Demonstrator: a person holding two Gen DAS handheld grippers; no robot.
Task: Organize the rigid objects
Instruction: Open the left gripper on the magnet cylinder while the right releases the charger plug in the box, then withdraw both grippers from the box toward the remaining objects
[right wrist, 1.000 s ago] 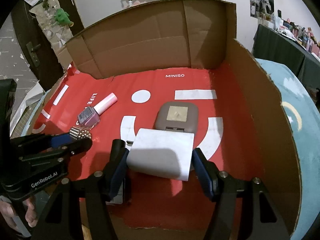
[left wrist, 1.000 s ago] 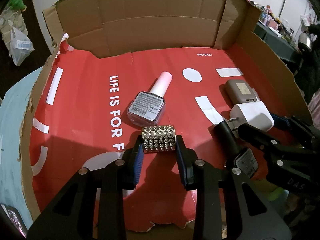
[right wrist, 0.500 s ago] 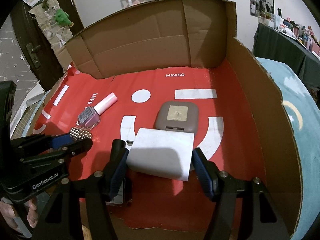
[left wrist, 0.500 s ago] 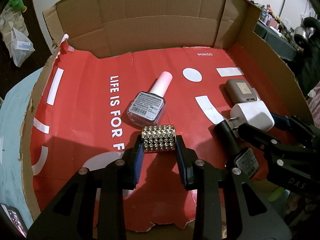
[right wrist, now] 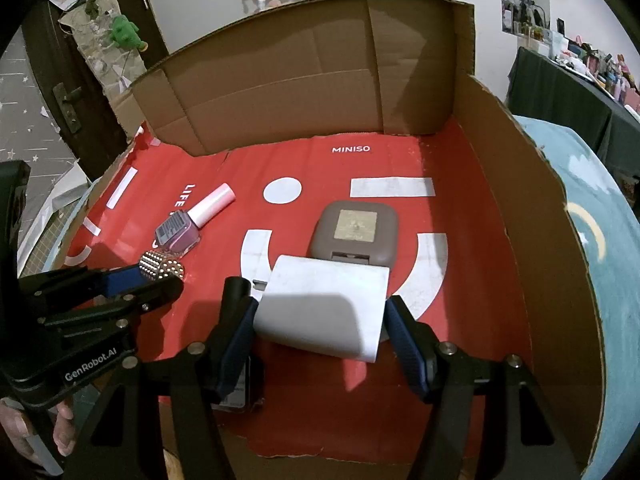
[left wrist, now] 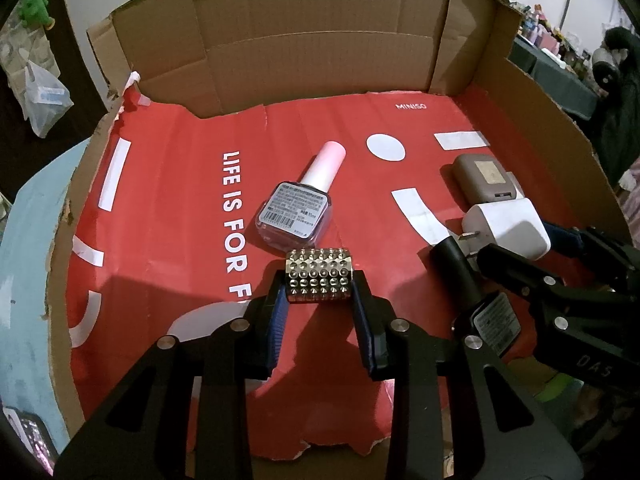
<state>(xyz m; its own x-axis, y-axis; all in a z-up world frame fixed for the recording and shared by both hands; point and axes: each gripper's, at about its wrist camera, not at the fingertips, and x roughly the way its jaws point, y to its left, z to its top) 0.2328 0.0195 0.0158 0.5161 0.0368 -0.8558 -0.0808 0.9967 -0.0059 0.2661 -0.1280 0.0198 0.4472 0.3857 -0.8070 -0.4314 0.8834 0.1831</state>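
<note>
Left wrist: left tool [left wrist: 319, 286] grips the studded block [left wrist: 319, 275] between its pads, just before the nail polish [left wrist: 298, 210].

The cardboard box [right wrist: 516, 208] walls off the back and the right side, while its near edge stands open. Bare red liner [left wrist: 168, 216] lies free on the left and along the back wall. The nail polish bottle [left wrist: 298, 208], brown case [right wrist: 354, 232] and white charger [right wrist: 324, 304] crowd the middle.

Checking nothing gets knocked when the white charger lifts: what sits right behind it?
A brown rounded case lies directly behind the white charger, on the red mat. The charger covers its near edge, so contact can't be told.
</note>
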